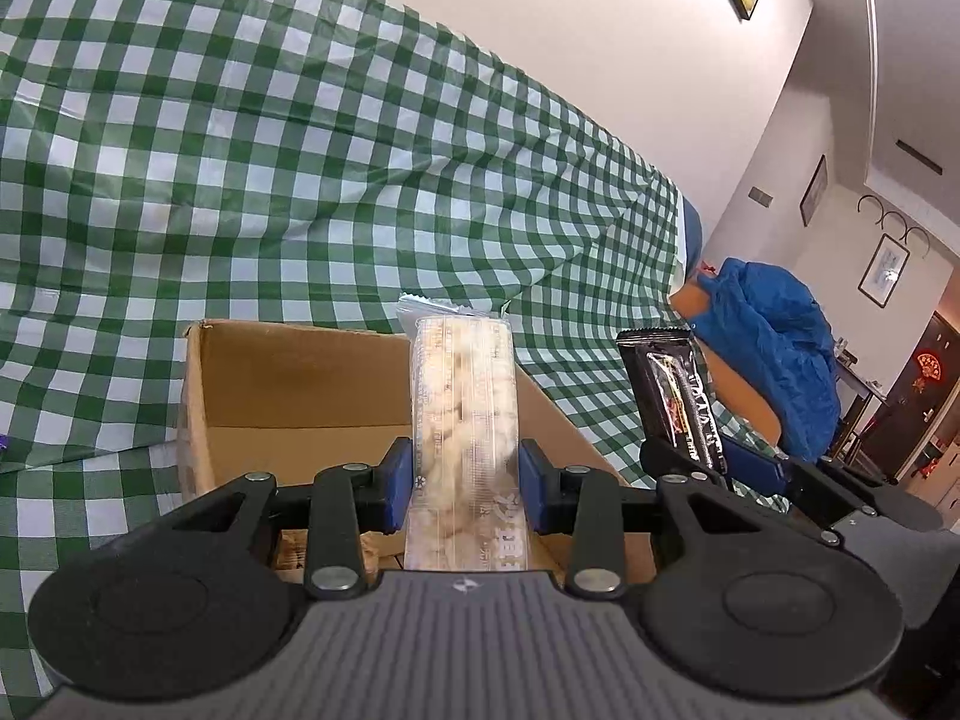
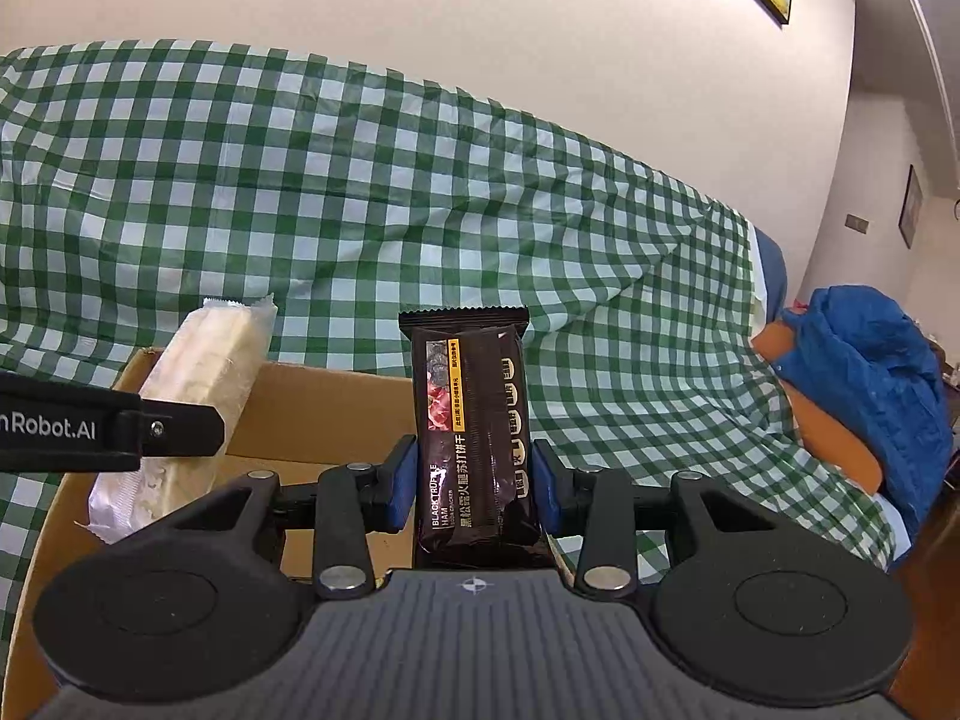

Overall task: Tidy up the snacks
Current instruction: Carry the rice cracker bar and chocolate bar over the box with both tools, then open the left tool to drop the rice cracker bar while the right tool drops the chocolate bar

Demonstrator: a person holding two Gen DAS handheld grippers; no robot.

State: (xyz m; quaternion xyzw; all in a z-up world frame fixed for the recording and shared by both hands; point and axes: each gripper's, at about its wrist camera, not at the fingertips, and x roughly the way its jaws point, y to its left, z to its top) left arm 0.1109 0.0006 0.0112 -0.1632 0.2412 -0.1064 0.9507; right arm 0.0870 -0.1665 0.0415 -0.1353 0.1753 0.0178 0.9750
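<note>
My left gripper (image 1: 465, 480) is shut on a clear pack of pale crackers (image 1: 463, 396), held upright above an open cardboard box (image 1: 288, 384). My right gripper (image 2: 474, 480) is shut on a black cracker pack labelled "Black Truffle Ham" (image 2: 474, 420), upright over the box's (image 2: 324, 402) right part. The clear pack (image 2: 204, 384) and the left gripper's finger (image 2: 174, 423) show at the left of the right wrist view. The black pack (image 1: 678, 396) and the right gripper show at the right of the left wrist view.
A green and white checked cloth (image 1: 300, 150) covers the surface and rises behind the box. A blue bag (image 1: 774, 348) on an orange cushion lies at the right. A white wall with framed pictures stands behind.
</note>
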